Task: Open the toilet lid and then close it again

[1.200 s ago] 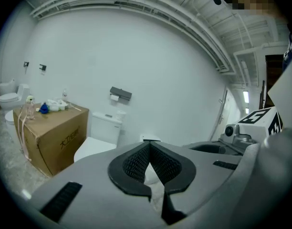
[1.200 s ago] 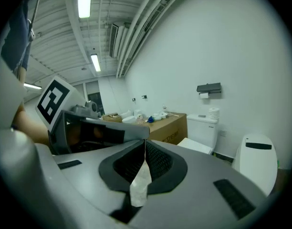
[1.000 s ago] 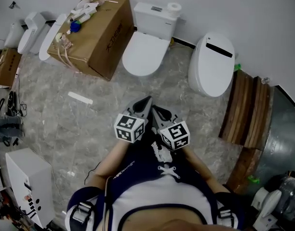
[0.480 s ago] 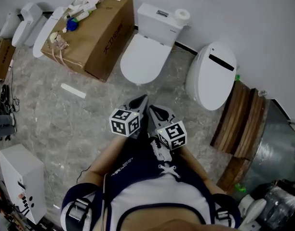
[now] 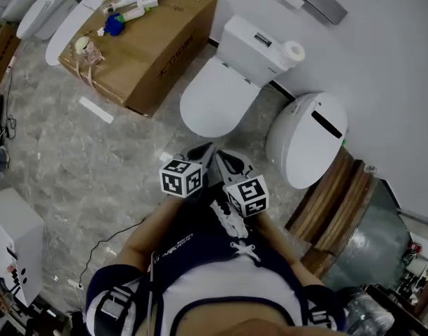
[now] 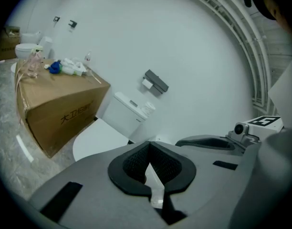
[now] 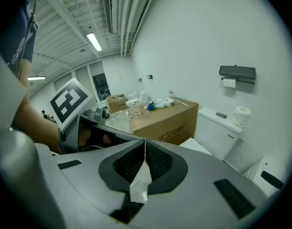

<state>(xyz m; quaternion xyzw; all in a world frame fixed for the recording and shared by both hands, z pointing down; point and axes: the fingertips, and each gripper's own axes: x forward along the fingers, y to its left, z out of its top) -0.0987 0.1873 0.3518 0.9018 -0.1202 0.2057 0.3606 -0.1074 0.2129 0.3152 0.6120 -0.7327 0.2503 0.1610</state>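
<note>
A white toilet stands against the wall with its lid (image 5: 215, 103) down over the bowl, and a paper roll (image 5: 292, 50) sits on its tank (image 5: 257, 45). Both grippers hover side by side over the floor just short of the bowl's front. The left gripper (image 5: 204, 152) is shut with nothing in it, and so is the right gripper (image 5: 225, 162). In the left gripper view the closed jaws (image 6: 148, 146) point past the lid (image 6: 94, 140) and tank (image 6: 126, 112). From the right gripper (image 7: 145, 146), the tank (image 7: 216, 128) lies ahead to the right.
A large cardboard box (image 5: 152, 42) with small items on top stands left of the toilet. A second white toilet (image 5: 306, 140) sits to its right, beside wooden boards (image 5: 326, 208). A paper dispenser (image 7: 237, 72) hangs on the wall. More white fixtures (image 5: 39, 2) stand far left.
The person has stepped closer to the toilet, so the bowl now lies right ahead of both grippers. Both grippers moved forward together and stayed shut. The lid has not moved.
</note>
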